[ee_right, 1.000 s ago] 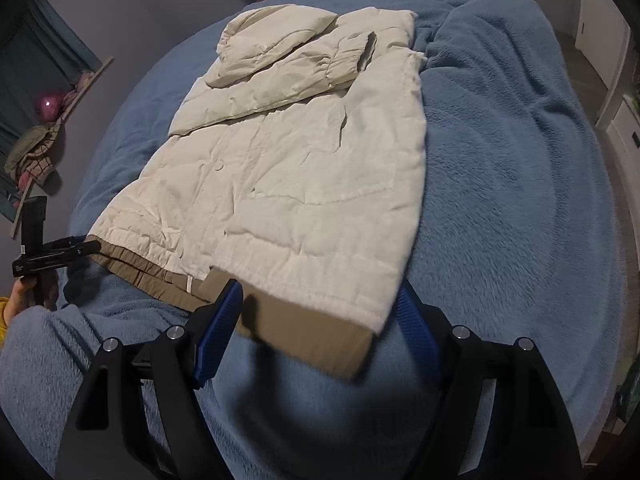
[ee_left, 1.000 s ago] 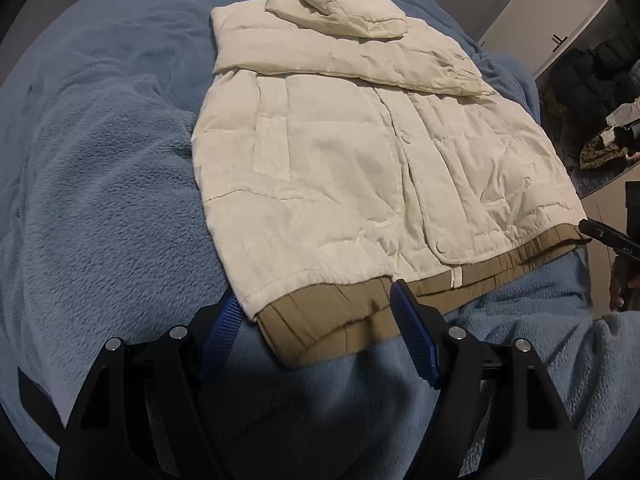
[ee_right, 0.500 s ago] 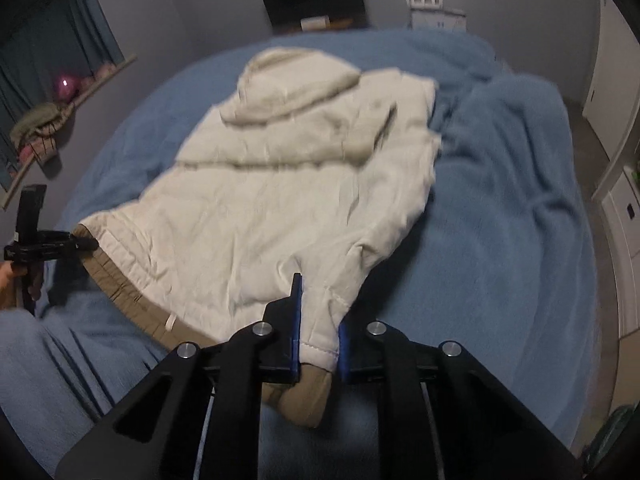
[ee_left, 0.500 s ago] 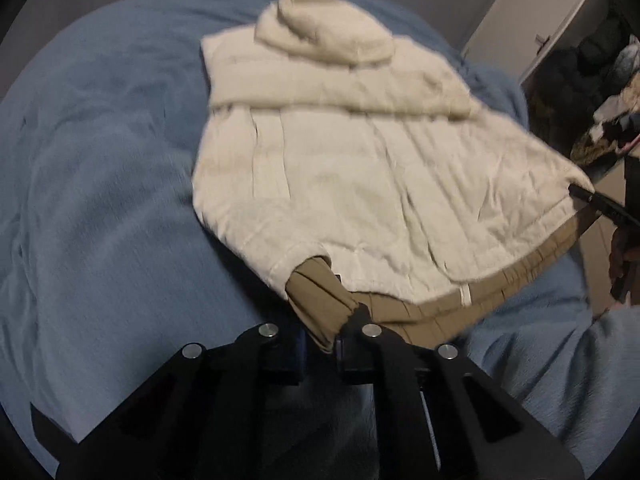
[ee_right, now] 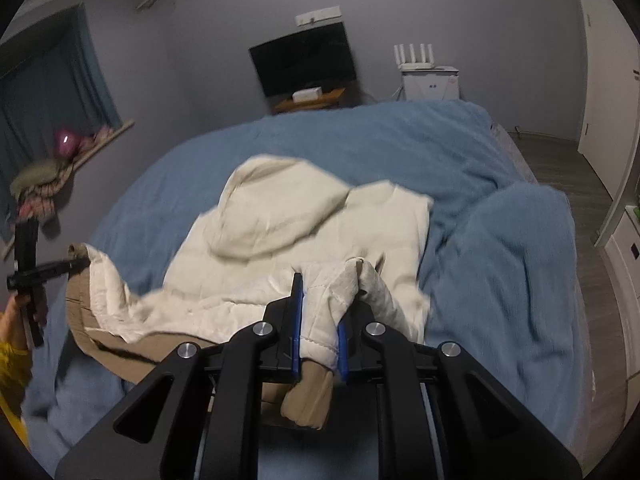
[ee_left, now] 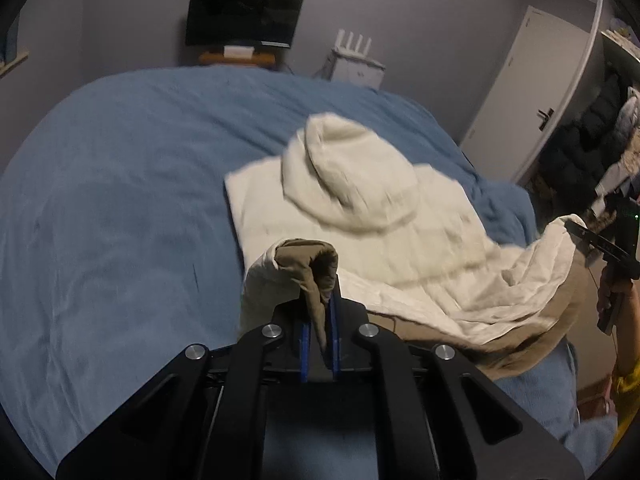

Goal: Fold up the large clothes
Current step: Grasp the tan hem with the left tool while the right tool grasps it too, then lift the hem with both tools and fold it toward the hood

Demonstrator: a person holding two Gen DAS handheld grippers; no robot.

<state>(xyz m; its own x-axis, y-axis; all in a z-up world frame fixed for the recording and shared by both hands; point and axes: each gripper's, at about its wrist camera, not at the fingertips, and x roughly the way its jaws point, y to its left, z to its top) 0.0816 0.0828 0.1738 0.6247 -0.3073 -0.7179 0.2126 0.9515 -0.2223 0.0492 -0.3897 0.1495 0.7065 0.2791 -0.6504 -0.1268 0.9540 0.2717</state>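
A cream hooded jacket (ee_left: 400, 240) with a tan hem band lies on the blue bed; it also shows in the right wrist view (ee_right: 280, 240). My left gripper (ee_left: 320, 320) is shut on the hem's left corner and holds it lifted, the tan band (ee_left: 312, 264) curled over the fingers. My right gripper (ee_right: 318, 328) is shut on the hem's right corner (ee_right: 332, 304), also lifted. The bottom of the jacket hangs raised between the two grippers, with the hood (ee_right: 272, 216) lying flat beyond. Each gripper shows at the edge of the other's view.
The blue blanket (ee_left: 120, 220) covers the bed, with a bunched fold at the right (ee_right: 520, 260). A dark monitor (ee_right: 304, 60) and a white router box (ee_right: 430, 80) stand at the far wall. A door (ee_left: 532, 92) and hanging clothes are at the right.
Both grippers closed on the hem corners, then lifted them up and forward toward the hood. The lower part of the jacket has come off the bed.
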